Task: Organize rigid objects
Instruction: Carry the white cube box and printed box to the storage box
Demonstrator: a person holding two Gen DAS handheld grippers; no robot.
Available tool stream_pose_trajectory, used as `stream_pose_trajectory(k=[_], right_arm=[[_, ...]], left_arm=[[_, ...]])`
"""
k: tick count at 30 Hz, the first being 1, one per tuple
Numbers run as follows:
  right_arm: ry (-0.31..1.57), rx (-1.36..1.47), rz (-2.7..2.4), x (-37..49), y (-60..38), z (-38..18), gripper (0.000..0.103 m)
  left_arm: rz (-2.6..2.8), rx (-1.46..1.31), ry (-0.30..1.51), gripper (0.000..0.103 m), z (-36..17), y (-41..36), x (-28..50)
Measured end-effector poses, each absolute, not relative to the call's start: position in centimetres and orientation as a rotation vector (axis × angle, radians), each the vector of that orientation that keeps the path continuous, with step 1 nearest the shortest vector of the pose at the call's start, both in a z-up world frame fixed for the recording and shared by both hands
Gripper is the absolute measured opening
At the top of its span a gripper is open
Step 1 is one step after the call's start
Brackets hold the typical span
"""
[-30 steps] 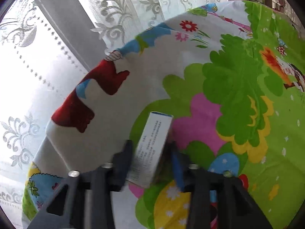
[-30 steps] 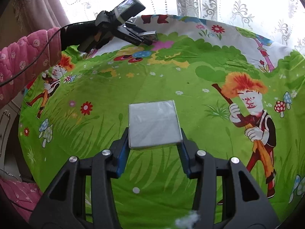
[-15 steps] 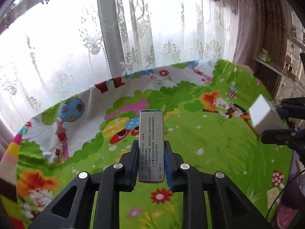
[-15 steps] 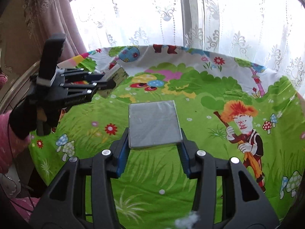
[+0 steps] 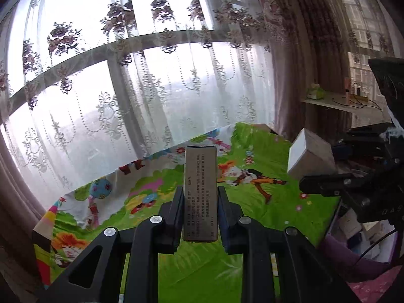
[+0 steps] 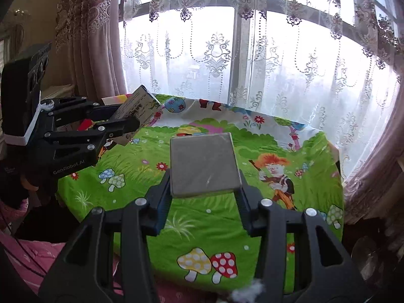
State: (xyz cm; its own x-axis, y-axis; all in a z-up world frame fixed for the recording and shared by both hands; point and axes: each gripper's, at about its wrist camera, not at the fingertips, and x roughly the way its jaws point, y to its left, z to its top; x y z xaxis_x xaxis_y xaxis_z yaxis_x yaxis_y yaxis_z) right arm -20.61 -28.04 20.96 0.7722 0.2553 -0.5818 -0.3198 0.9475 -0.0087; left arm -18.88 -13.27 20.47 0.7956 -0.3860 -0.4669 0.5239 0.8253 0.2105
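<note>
Fingers of the left gripper point(image 5: 200, 208) clamp a narrow printed box point(image 5: 200, 193) at 12 o'clock while the right gripper point(image 6: 204, 188) pinches a flat grey box point(image 6: 204, 166), both aloft over the bare cartoon tablecloth point(image 6: 252, 227), neither apparently yet placed.

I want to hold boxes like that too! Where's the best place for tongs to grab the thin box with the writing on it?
Across its two narrow sides, near the bottom end, coming from behind. That is how the left tongs hold the thin box: it's slim, so shut pads clamp its flat sides.
</note>
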Motion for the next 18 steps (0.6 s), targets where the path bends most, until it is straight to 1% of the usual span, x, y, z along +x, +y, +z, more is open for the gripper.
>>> stream_pose_trajectory(k=[7,13,18], right_arm=[[0.696,0.002,0.101,-27.7,-35.9,19.2,0.051],[0.749,0.067,-0.067,-32.5,-40.7,18.5,0.051],[0.812,0.104,-0.177,-35.4,-44.0,17.5,0.051]], left_arm=[[-0.790,0.422,0.484,0.025,17.3,-22.2,-23.8],[-1.005,0.528,0.521,0.025,15.1,-29.4,-27.8],[-1.150,0.603,0.620,0.025,12.1,-34.2,-30.0]])
